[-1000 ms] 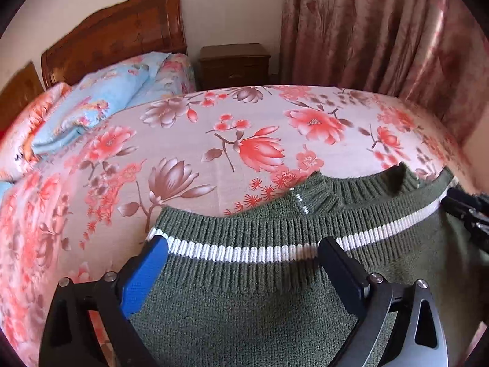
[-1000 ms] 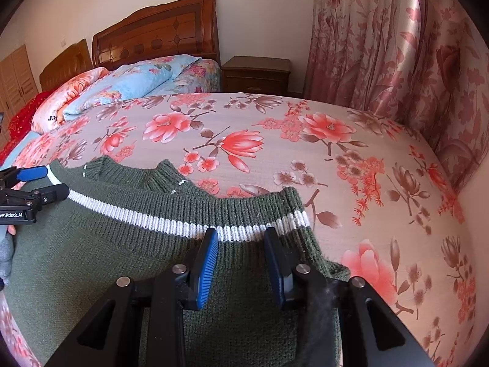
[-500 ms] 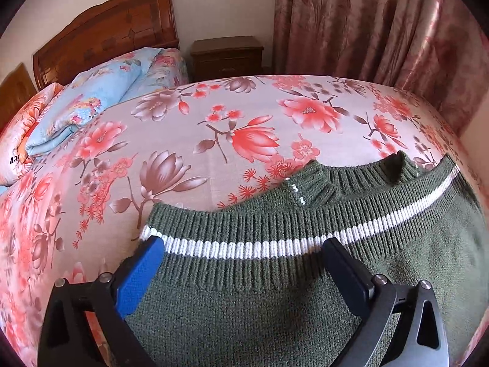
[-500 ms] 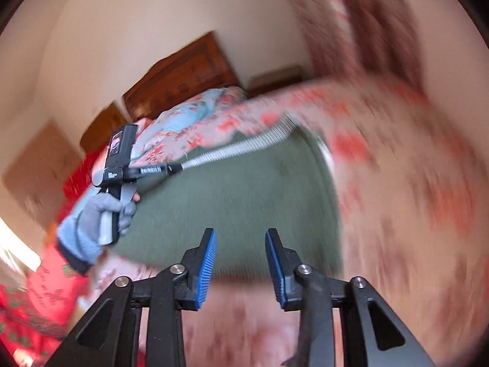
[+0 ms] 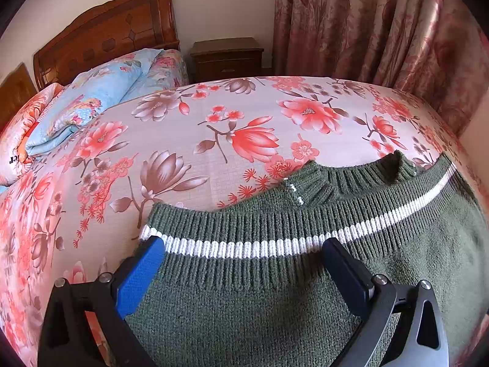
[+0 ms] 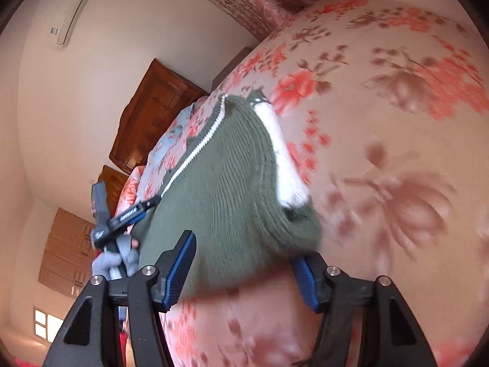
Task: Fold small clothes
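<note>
A dark green knit sweater (image 5: 275, 299) with a white stripe lies folded on the floral bedsheet (image 5: 214, 140), its ribbed collar (image 5: 342, 180) toward the curtain side. My left gripper (image 5: 244, 263) stands wide open over the striped band, one finger on each side and neither pad pressing. In the rolled right wrist view the sweater (image 6: 226, 189) runs away from me, with a white patch along its right edge. My right gripper (image 6: 244, 270) is at its near end with its jaws opening. The knit edge sits between the fingers, unpinched. A gloved hand (image 6: 113, 260) holds the left gripper (image 6: 131, 214) at the far side.
A folded blue floral quilt (image 5: 91, 104) and pillows lie by the wooden headboard (image 5: 107, 36). A dark nightstand (image 5: 227, 58) and pink curtains (image 5: 366, 24) stand behind the bed. An air conditioner (image 6: 73, 6) hangs on the wall. Bare sheet stretches beyond the sweater.
My right gripper has left the striped hem, swung round to the sweater's end, rolled strongly, and widened its jaws. The left gripper and the sweater under it have stayed put.
</note>
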`<act>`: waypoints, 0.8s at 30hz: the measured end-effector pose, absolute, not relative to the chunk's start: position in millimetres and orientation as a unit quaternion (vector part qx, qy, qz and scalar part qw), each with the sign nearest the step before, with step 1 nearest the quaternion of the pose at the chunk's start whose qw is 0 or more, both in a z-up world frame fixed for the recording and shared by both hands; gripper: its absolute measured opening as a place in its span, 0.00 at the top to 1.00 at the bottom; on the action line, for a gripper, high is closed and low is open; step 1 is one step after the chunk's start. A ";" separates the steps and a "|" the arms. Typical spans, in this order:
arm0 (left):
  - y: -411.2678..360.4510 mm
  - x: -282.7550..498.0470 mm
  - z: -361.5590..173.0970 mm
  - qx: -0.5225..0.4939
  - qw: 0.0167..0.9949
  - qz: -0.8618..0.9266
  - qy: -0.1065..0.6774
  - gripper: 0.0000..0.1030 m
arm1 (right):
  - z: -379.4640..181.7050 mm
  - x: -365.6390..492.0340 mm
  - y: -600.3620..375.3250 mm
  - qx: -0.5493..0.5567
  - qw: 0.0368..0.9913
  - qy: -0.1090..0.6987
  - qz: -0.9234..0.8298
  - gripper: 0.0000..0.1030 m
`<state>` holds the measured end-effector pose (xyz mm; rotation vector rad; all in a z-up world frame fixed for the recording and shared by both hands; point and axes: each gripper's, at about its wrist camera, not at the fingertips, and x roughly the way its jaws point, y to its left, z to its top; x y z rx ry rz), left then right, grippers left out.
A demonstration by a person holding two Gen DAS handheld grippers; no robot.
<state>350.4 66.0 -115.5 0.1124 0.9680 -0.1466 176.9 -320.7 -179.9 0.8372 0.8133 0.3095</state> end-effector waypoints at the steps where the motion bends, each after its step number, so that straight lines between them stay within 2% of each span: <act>1: 66.1 350.1 -115.5 0.053 0.881 -0.071 0.464 0.00 | -179.3 183.8 -319.0 0.398 0.822 0.382 0.141 0.40; 6: 66.7 350.0 -114.7 0.050 0.884 -0.068 0.459 0.00 | -176.5 215.2 -296.9 0.398 0.827 0.377 0.128 0.39; 7: 67.1 350.3 -114.3 0.049 0.885 -0.067 0.458 0.00 | -174.9 221.3 -290.9 0.382 0.832 0.380 0.131 0.52; 8: 67.2 351.0 -114.0 0.048 0.886 -0.066 0.457 0.00 | -174.8 226.7 -286.8 0.367 0.838 0.384 0.128 0.73; 19: 68.3 391.2 -105.7 0.007 0.897 -0.067 0.436 0.00 | -167.9 260.8 -291.3 0.348 0.870 0.335 0.096 0.75; 24: 61.1 344.3 -78.9 0.001 0.915 -0.043 0.401 0.00 | -168.3 245.4 -294.5 0.348 0.869 0.341 0.091 0.74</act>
